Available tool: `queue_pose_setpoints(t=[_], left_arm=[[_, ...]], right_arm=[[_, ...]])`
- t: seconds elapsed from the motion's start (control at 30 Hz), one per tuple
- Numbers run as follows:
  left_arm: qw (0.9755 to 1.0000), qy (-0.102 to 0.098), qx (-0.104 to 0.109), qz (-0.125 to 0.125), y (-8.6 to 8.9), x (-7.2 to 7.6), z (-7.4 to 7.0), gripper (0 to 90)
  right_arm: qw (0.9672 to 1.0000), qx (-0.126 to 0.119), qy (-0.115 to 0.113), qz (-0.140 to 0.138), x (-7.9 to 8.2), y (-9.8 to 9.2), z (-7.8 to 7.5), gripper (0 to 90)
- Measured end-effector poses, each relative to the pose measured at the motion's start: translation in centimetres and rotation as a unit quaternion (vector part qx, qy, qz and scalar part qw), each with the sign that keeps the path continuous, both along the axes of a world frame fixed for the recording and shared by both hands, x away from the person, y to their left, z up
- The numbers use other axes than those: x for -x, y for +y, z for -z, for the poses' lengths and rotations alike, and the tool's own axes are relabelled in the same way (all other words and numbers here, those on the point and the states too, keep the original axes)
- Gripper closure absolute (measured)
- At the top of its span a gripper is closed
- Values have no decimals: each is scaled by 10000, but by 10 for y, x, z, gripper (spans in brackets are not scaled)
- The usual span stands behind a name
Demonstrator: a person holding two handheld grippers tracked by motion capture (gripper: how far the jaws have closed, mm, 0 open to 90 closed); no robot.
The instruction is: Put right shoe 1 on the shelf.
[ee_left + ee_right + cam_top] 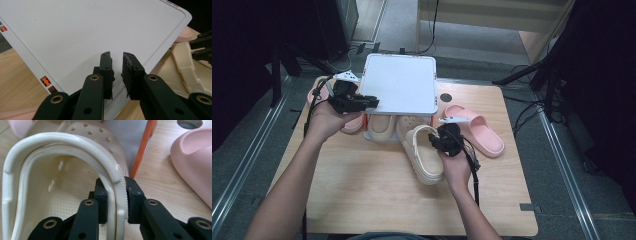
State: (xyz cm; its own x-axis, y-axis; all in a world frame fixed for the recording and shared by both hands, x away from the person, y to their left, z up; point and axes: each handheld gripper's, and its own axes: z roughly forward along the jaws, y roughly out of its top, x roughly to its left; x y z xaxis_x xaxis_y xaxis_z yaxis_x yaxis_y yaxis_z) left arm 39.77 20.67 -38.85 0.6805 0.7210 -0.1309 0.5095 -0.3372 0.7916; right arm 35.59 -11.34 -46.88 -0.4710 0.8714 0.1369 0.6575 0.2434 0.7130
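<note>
My right gripper (115, 202) has its two black fingers (101, 200) clamped on the side wall of a cream foam clog with vent holes (424, 152), one finger inside the shoe and one outside, near the heel rim. That clog lies on the light wooden worktop (362, 190) near its middle, toe pointing away from me toward a white box. My right hand (457, 167) holds the gripper just beside the clog.

My left gripper (117, 72) has its fingers (106, 72) a small gap apart, gripping nothing; they hover over the corner of a flat white plastic lid with rounded corners and small orange clips (82, 35). From above, the left gripper (354, 102) sits at the lid's (399, 82) left edge, held in my left hand (327, 120).

Under the lid, a second cream clog (381, 126) sits in the box opening. A pale pink rubber slide sandal (479, 131) lies on the worktop to the right, near the held clog but apart from it. Another pink slide (352, 124) shows partly behind my left hand.
</note>
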Motion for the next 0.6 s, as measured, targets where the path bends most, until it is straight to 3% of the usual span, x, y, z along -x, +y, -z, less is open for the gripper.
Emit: queue_pose_setpoints(t=[0.27,0.43,0.6], left_arm=[[10000,-6,8,24,1,0,0,778],[10000,-13,15,25,1,0,0,780],[10000,-27,21,38,1,0,1,780]], right_arm=[[9995,84,-21,310,-17,14,4,754],[9990,9,-22,455,-24,20,7,744],[9992,-71,-54,398,-25,23,14,689]])
